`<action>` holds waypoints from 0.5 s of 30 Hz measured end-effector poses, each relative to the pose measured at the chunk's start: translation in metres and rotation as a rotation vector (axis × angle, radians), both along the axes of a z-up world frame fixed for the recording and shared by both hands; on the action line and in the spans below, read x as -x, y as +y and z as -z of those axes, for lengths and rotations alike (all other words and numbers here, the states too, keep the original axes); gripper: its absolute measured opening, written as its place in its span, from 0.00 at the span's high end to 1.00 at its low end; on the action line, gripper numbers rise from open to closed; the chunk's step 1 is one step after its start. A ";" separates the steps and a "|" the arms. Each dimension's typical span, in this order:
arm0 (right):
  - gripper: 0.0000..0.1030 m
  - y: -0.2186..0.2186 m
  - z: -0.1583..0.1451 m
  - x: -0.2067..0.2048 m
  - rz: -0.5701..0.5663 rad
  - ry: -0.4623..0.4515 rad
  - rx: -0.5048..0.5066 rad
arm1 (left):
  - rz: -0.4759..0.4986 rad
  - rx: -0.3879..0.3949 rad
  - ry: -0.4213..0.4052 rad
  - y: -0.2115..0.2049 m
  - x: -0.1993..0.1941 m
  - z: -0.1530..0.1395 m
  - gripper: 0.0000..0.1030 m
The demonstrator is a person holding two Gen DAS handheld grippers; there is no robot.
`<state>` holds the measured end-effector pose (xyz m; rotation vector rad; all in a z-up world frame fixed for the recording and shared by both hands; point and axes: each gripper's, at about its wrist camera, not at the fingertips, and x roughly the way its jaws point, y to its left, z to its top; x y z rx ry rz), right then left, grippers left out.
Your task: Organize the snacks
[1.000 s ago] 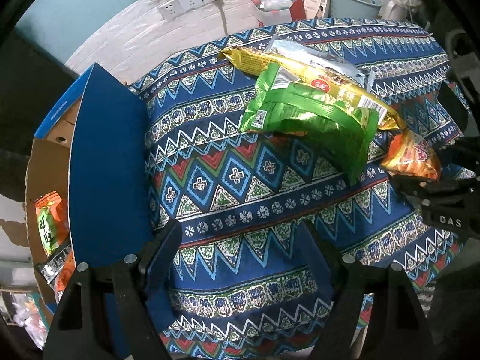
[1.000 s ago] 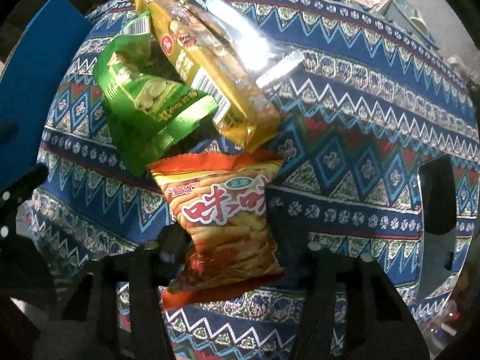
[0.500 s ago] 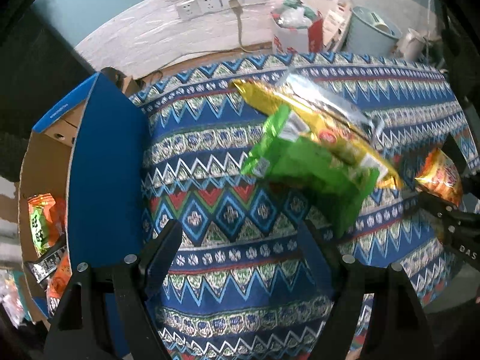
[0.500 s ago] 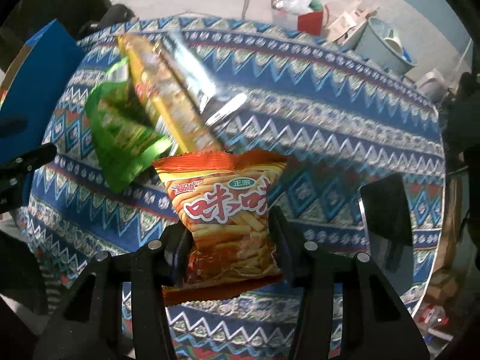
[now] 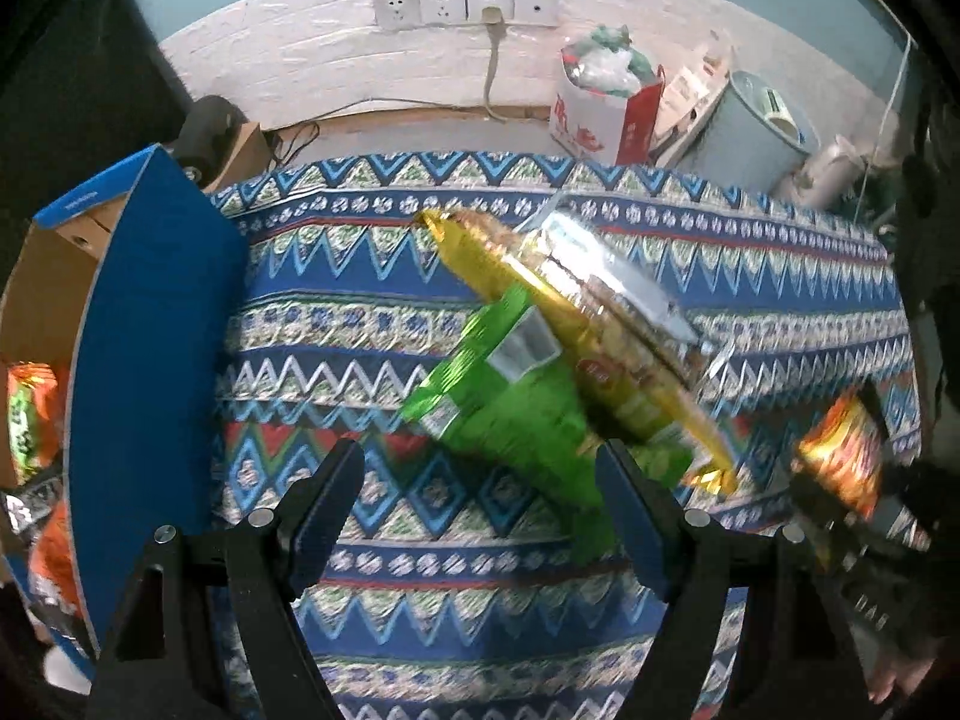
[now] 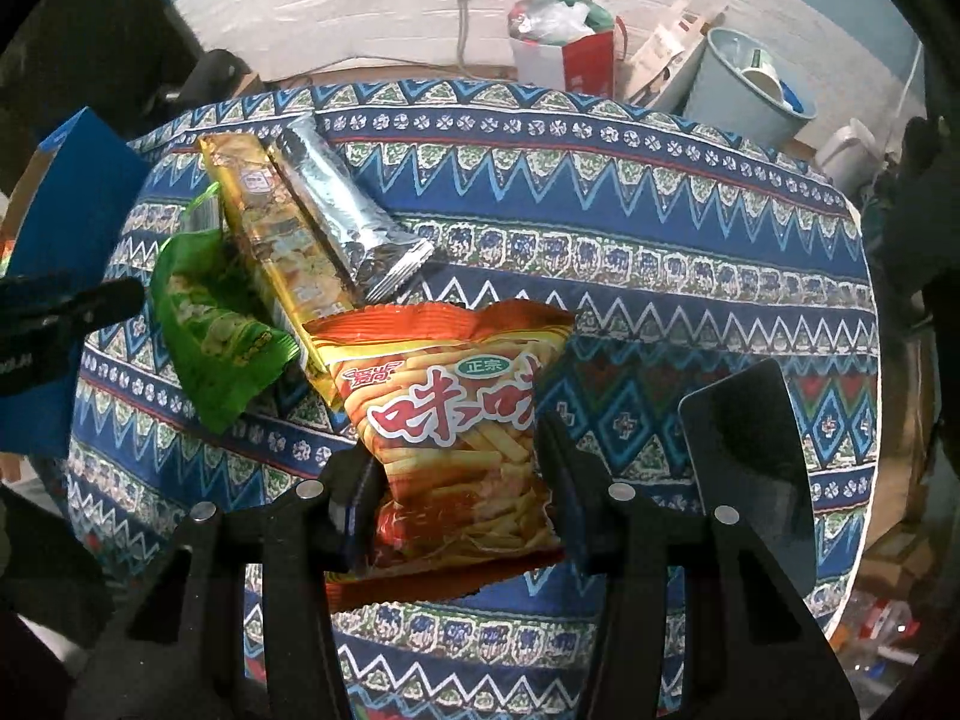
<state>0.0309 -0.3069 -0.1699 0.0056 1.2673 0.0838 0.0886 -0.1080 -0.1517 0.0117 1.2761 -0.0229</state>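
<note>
My right gripper point(image 6: 459, 450) is shut on an orange bag of fry snacks point(image 6: 456, 408) and holds it above the patterned tablecloth point(image 6: 660, 252). The bag also shows in the left wrist view point(image 5: 846, 450) at the far right. A green snack bag point(image 6: 210, 324), a long gold packet point(image 6: 276, 252) and a silver packet point(image 6: 342, 210) lie in a pile on the cloth; they also show in the left wrist view: green point(image 5: 510, 420), gold point(image 5: 576, 336). My left gripper point(image 5: 480, 480) is open and empty above the cloth, near the green bag.
A blue-sided cardboard box point(image 5: 138, 360) stands at the table's left edge with orange and green snack bags point(image 5: 30, 414) inside. A dark phone-like slab point(image 6: 750, 450) lies at the right of the cloth. A red-and-white bag point(image 5: 606, 114), a bin point(image 6: 750, 90) and wall sockets sit beyond the table.
My right gripper has lifted the orange bag up and back from the pile. Both views have pulled back and tilted up, showing more of the wall.
</note>
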 end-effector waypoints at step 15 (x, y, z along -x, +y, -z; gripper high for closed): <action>0.53 -0.001 0.006 -0.009 -0.001 0.003 -0.033 | -0.010 0.048 0.139 0.000 -0.014 0.055 0.18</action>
